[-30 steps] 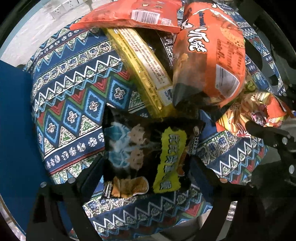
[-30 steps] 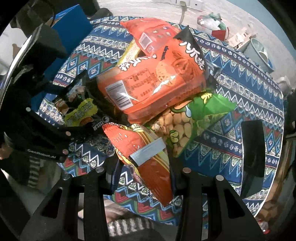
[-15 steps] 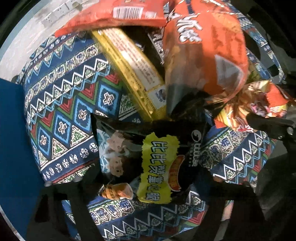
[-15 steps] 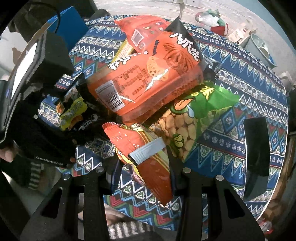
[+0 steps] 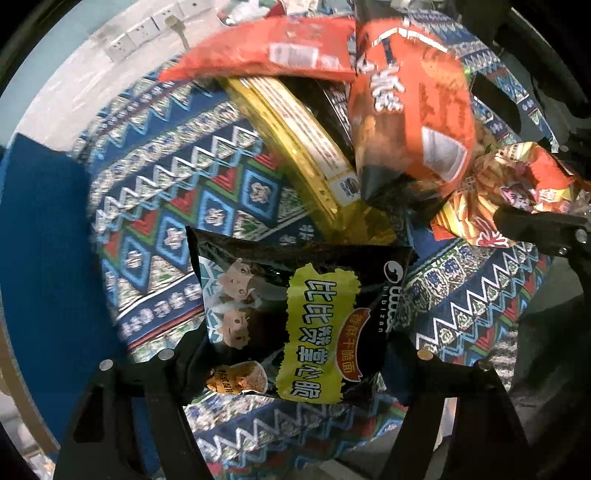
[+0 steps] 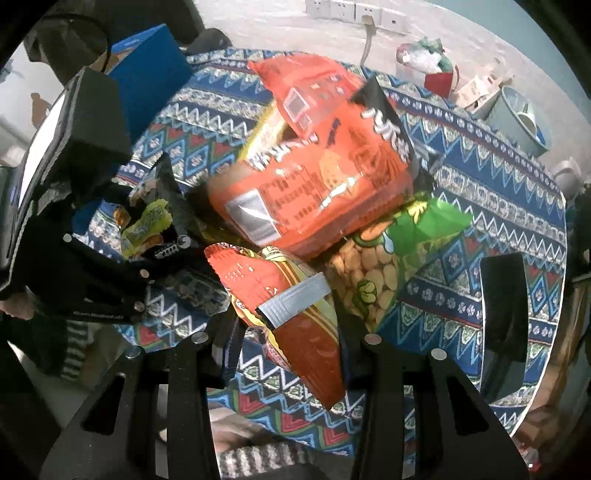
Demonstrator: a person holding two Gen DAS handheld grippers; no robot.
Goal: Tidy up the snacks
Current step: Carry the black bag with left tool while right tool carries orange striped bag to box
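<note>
My left gripper (image 5: 291,350) is shut on a black snack bag with a yellow label (image 5: 295,325), held above the patterned tablecloth (image 5: 166,192); that bag also shows in the right wrist view (image 6: 155,225). My right gripper (image 6: 291,332) is shut on an orange-red and yellow snack bag (image 6: 291,314), also seen in the left wrist view (image 5: 509,192). Behind lie a large orange bag (image 6: 317,184), a green bean bag (image 6: 388,258), a red-orange bag (image 5: 273,51) and a yellow pack (image 5: 295,147), all piled together.
A blue box (image 5: 40,258) stands at the table's left edge. A dark flat object (image 6: 506,314) lies on the cloth at right. Cups and a bowl (image 6: 524,118) stand beyond the table. A power strip (image 6: 354,11) lies on the floor.
The black bag has risen between my left fingers and moved right in view. The right gripper has lifted its orange bag slightly; the pile has shifted a little.
</note>
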